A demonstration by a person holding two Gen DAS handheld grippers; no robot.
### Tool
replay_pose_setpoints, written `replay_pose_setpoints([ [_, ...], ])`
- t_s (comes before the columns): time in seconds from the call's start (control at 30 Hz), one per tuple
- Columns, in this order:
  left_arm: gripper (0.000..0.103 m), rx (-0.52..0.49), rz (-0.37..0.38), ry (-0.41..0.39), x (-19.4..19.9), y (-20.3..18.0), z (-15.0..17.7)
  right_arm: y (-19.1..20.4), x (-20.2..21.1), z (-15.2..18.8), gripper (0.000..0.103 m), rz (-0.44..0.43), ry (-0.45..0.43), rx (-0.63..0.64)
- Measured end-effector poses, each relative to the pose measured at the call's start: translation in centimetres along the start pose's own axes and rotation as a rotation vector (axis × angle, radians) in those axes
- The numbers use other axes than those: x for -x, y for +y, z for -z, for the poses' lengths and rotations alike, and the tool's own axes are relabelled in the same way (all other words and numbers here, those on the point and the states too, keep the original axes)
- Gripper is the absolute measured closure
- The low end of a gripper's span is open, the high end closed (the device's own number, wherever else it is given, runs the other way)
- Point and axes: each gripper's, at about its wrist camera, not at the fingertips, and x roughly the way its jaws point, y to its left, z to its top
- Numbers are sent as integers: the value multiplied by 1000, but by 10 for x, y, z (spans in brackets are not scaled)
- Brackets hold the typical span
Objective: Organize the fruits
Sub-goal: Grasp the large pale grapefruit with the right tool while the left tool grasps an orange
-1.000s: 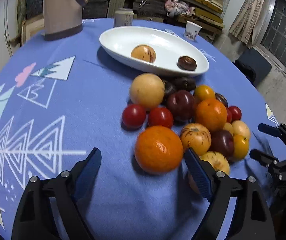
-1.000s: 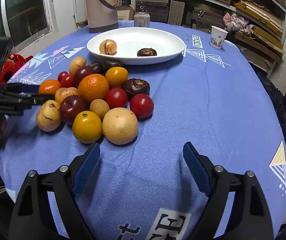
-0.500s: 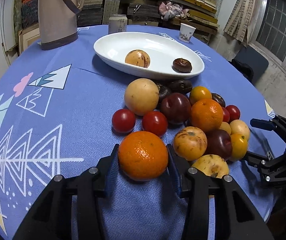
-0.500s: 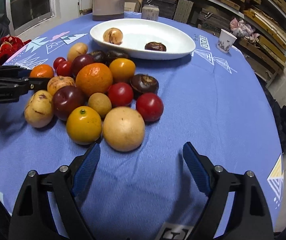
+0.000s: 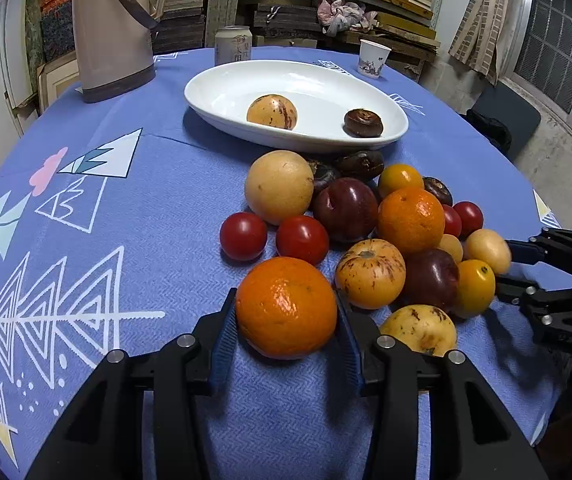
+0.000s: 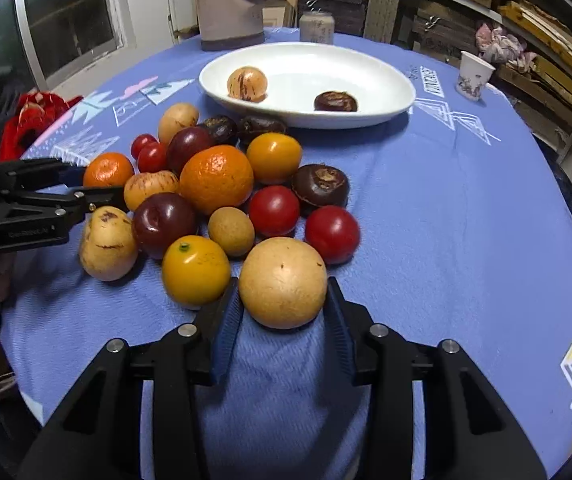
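Gripping a fruit on each side, I have both picks seated at the near edge of the pile. My left hand-held gripper (image 5: 286,336) is closed on the orange (image 5: 286,307), its blue pads pressed to the fruit's two flanks. My right hand-held gripper (image 6: 283,312) has just been closing, and its pads now pinch the pale round fruit (image 6: 282,282) between them. Both fruits sit on the blue-clothed surface (image 5: 165,184), still touching neighbours in the heap.

The white dish (image 5: 221,92) lies straight ahead of both grippers, beyond the pile, with its long axis running across my view. It already holds a speckled fruit (image 5: 271,112) and a dark brown one (image 5: 363,122). From the right wrist view the dish looks a little nearer, so I judge the right hand has the shorter carry. Either way, the lift has to clear the heaped fruit between me and the rim, and pulling the orange free may nudge the striped fruit (image 5: 370,274) just beside it.
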Motion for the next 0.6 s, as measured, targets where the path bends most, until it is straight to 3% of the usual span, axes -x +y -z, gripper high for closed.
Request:
replay_pose_setpoints([
  [0.23,58,22,-10,0,13,7,3,-11,30,6,62,14,-56,-27],
  [0.6,58,1,-28,-82,52,5,-11,-23,58,4,62,23,-122,-57],
])
